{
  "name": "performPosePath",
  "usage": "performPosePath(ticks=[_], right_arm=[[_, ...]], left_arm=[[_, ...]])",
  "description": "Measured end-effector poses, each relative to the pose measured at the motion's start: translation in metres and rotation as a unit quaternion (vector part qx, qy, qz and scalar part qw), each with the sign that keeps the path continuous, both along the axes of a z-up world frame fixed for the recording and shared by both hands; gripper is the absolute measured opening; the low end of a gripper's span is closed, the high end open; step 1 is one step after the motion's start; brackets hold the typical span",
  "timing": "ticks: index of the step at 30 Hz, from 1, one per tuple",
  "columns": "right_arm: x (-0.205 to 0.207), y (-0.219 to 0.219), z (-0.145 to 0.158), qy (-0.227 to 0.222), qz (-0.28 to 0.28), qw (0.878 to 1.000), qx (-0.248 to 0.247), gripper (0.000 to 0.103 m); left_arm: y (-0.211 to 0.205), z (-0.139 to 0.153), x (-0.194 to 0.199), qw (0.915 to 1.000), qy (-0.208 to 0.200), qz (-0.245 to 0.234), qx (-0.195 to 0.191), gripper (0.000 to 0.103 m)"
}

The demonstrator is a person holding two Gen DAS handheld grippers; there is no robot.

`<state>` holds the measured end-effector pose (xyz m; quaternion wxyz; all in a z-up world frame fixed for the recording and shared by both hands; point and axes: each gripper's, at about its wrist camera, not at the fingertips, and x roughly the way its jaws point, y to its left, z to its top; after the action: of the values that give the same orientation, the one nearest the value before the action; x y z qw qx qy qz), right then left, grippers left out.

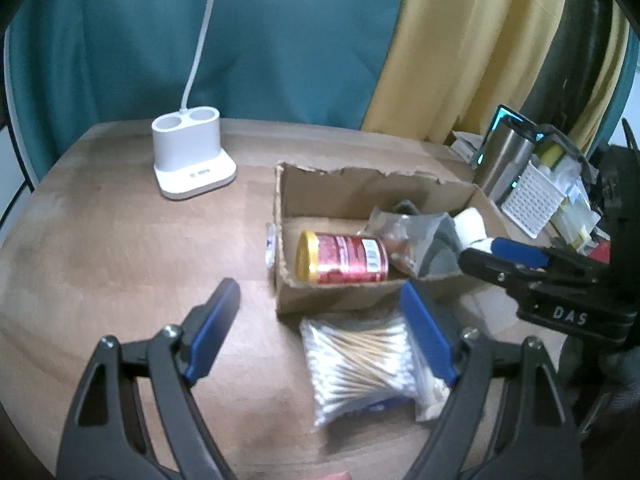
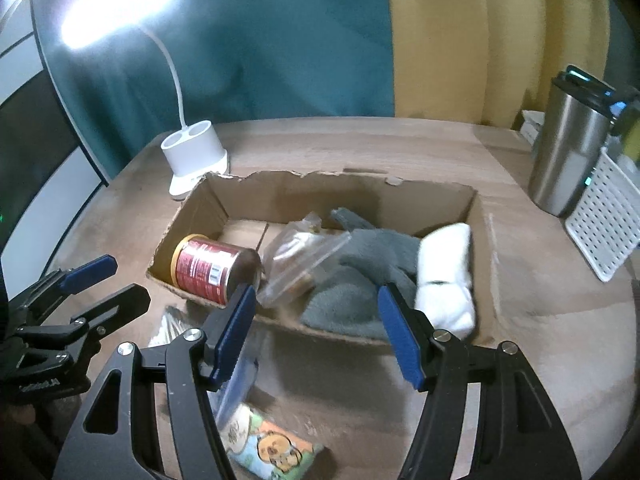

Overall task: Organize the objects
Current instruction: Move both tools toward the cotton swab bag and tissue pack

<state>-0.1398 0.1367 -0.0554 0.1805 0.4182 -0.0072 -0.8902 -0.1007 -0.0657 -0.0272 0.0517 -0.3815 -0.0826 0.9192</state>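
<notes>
The pale brown wooden worktop (image 1: pixel 120 240) under both claws looks matt and faintly grainy. Ahead of the right claw (image 2: pixel 316 328), whose black frame is dull plastic with matt blue pads, the torn brown cardboard box (image 2: pixel 304 192) is rough-edged paper board. Inside it lie a glossy red tin can with a gold lid (image 2: pixel 212 268), a crinkled clear plastic bag (image 2: pixel 296 256), fuzzy grey cloth (image 2: pixel 360 280) and a soft white roll (image 2: pixel 444 276). Right of that claw stands a brushed steel tumbler (image 2: pixel 568 148).

Wooden table (image 1: pixel 120 248) — cardboard box (image 1: pixel 296 300), white lamp base (image 1: pixel 192 160), cotton-swab pack (image 1: pixel 360 364), steel tumbler (image 2: pixel 568 152), cartoon packet (image 2: pixel 272 446).
</notes>
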Motion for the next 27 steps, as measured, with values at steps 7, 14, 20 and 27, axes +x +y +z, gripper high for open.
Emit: performPosePath(ticks=[7, 14, 20, 27], right_arm=[[0.021, 0.016, -0.001, 0.001, -0.011, 1.000, -0.003, 0.067], [0.041, 0.022, -0.006, -0.003, -0.017, 1.000, -0.005, 0.067], [0.055, 0.023, -0.013, -0.007, -0.018, 1.000, -0.001, 0.069], [0.072, 0.022, -0.023, -0.015, -0.020, 1.000, 0.007, 0.078]], left_arm=[[0.008, -0.003, 0.012, 1.0000, -0.001, -0.004, -0.005, 0.084], [0.017, -0.005, 0.024, 0.9999, 0.002, -0.010, -0.006, 0.084], [0.019, -0.010, 0.038, 0.9999, 0.000, -0.013, -0.001, 0.084], [0.015, -0.019, 0.052, 0.9998, -0.001, -0.013, 0.013, 0.084]])
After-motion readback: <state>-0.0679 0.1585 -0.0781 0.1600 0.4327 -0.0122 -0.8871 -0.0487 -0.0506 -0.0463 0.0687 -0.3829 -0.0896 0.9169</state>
